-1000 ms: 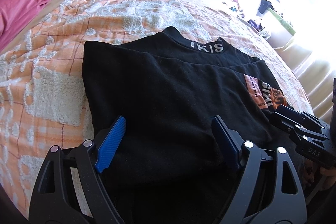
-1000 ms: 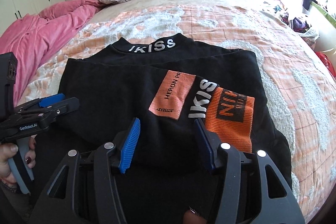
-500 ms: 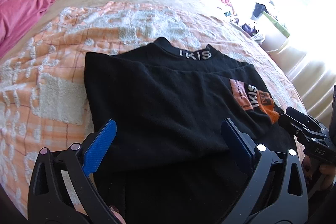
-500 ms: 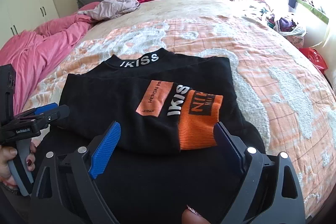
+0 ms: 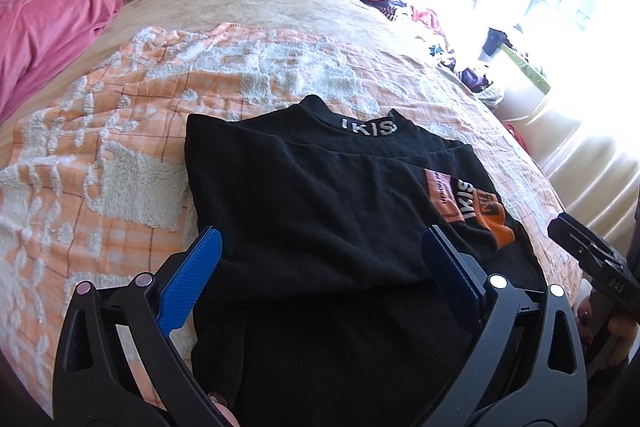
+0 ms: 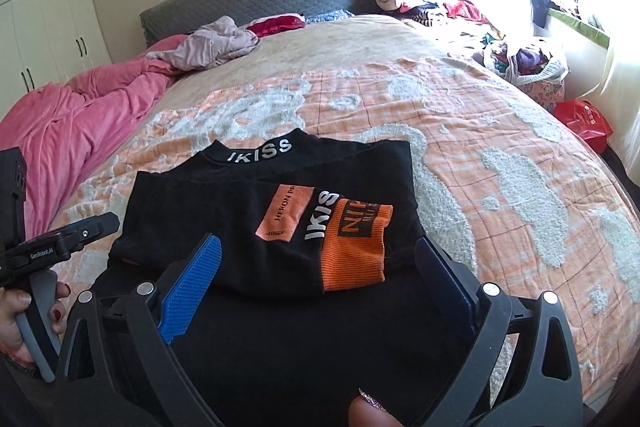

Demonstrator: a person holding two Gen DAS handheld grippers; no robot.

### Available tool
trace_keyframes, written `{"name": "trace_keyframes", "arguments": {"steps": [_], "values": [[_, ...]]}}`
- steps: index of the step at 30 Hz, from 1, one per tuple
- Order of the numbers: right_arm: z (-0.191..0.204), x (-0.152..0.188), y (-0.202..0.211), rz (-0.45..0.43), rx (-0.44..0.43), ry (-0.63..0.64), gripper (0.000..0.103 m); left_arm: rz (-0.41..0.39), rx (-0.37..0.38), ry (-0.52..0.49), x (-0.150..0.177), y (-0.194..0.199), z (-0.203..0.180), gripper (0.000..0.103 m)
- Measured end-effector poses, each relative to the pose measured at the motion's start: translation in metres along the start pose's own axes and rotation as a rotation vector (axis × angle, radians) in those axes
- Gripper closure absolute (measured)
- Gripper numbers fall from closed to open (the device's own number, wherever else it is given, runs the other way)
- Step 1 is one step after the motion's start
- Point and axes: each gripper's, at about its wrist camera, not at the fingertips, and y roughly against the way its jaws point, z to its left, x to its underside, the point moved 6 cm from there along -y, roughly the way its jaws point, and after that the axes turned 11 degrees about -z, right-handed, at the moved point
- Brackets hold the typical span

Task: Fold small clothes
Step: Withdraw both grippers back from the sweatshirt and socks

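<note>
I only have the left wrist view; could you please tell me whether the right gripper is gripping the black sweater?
Observer: No. The right gripper has its jaws opening; the black sweater lies under them, not pinched.
Operator: Thank you. I can only read IKIS on the collar; is there more?
Observer: Yes, the collar reads IKISS in full.
Operator: And how does the orange cuff lie?
Observer: The orange cuff lies flat on top of the folded sweater, its ribbed end toward the right gripper.
</note>
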Motion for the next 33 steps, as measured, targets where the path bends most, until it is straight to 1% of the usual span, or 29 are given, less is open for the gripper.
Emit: {"name": "trace_keyframes", "arguments": {"steps": [3, 10, 14, 23, 27, 33], "values": [[0.001, -0.002, 0.009, -0.021, -0.002, 0.004, 0.005, -0.012, -0.003, -0.016, 0.001, 0.008, -0.005, 0.010], [0.002, -0.008, 0.026, -0.046, -0.011, 0.011, 0.005, -0.045, 0.015, -0.024, 0.003, 0.029, -0.015, 0.010], [0.003, -0.010, 0.037, -0.056, -0.015, 0.009, 0.005, -0.062, 0.012, -0.013, 0.002, 0.035, -0.019, 0.010], [0.002, -0.010, 0.061, -0.093, 0.001, 0.053, 0.005, -0.088, 0.046, -0.049, 0.010, 0.055, -0.046, 0.010], [-0.003, -0.009, 0.068, -0.093, -0.004, 0.064, 0.005, -0.097, 0.055, -0.051, 0.017, 0.065, -0.054, 0.010], [-0.014, 0.001, 0.073, -0.073, 0.002, 0.059, 0.005, -0.085, 0.055, -0.039, 0.032, 0.074, -0.060, 0.010]]}}
